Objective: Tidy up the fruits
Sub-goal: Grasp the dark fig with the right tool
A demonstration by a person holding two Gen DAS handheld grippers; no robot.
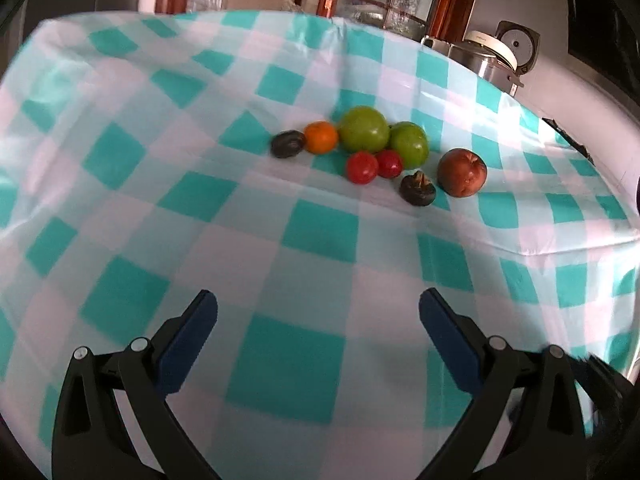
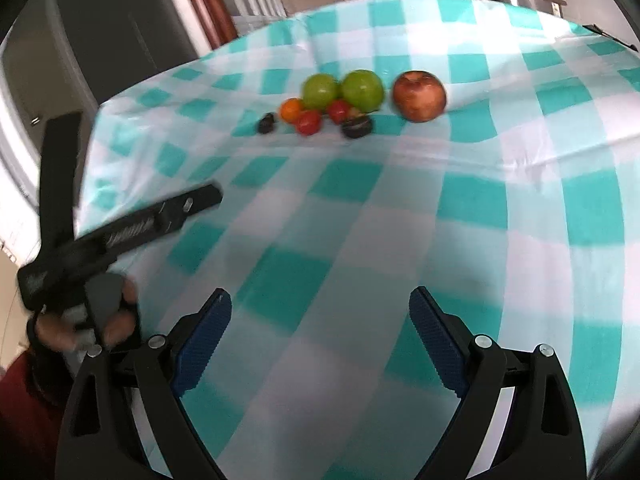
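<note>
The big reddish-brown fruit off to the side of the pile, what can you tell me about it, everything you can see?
The reddish-brown fruit is round, apple-like, and among the largest there. Its skin looks smooth and slightly glossy, deep red-brown with paler orange patches low down, and a small dimple with a dark stem spot on top. It sits upright on the checked tablecloth, at the right end of the group. A small dark fruit lies close on its left; whether they touch is unclear. Neither gripper is near it.

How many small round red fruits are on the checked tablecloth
2. One small round red fruit lies at the front of the cluster; the other small red fruit touches its right side, just in front of the two big green fruits. More could be hidden behind those.
</note>
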